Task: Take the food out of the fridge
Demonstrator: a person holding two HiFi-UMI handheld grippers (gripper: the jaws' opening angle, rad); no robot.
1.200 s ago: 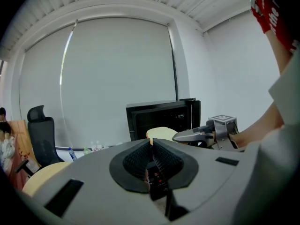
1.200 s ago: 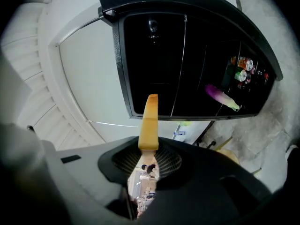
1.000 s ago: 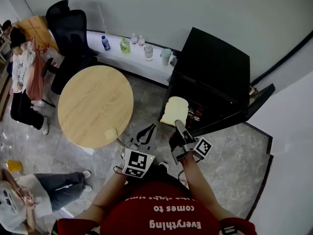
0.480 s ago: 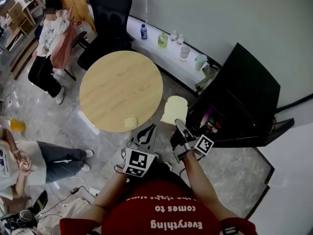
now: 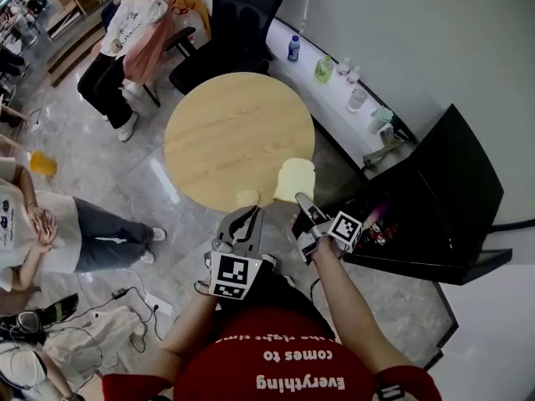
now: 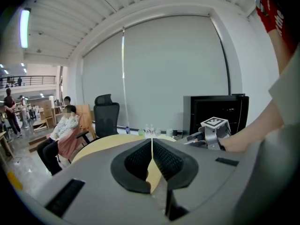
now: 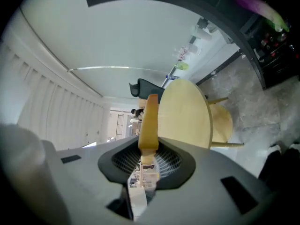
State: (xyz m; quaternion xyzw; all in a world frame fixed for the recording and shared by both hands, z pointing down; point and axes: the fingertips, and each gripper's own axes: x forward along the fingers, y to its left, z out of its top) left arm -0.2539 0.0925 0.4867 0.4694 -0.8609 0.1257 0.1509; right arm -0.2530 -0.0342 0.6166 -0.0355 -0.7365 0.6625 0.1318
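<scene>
My right gripper (image 5: 303, 205) is shut on a pale slice of bread (image 5: 294, 179), held out over the near rim of the round wooden table (image 5: 238, 132). In the right gripper view the bread slice (image 7: 150, 121) stands edge-on between the pads, with the table (image 7: 185, 109) behind it. My left gripper (image 5: 243, 220) is shut and holds nothing, just short of the table's near edge. A small pale piece of food (image 5: 245, 197) lies on the table near that edge. The black fridge (image 5: 456, 186) stands open at the right, with items on its shelves.
A black office chair (image 5: 242, 11) stands behind the table. Several bottles (image 5: 322, 69) line a white ledge along the wall. People sit at the left (image 5: 125, 40), one on the floor (image 5: 50, 232). Cables lie on the floor (image 5: 125, 307).
Both grippers have swung left, away from the fridge and toward the round table. The bread stays in the right gripper and now hangs over the table's rim.
</scene>
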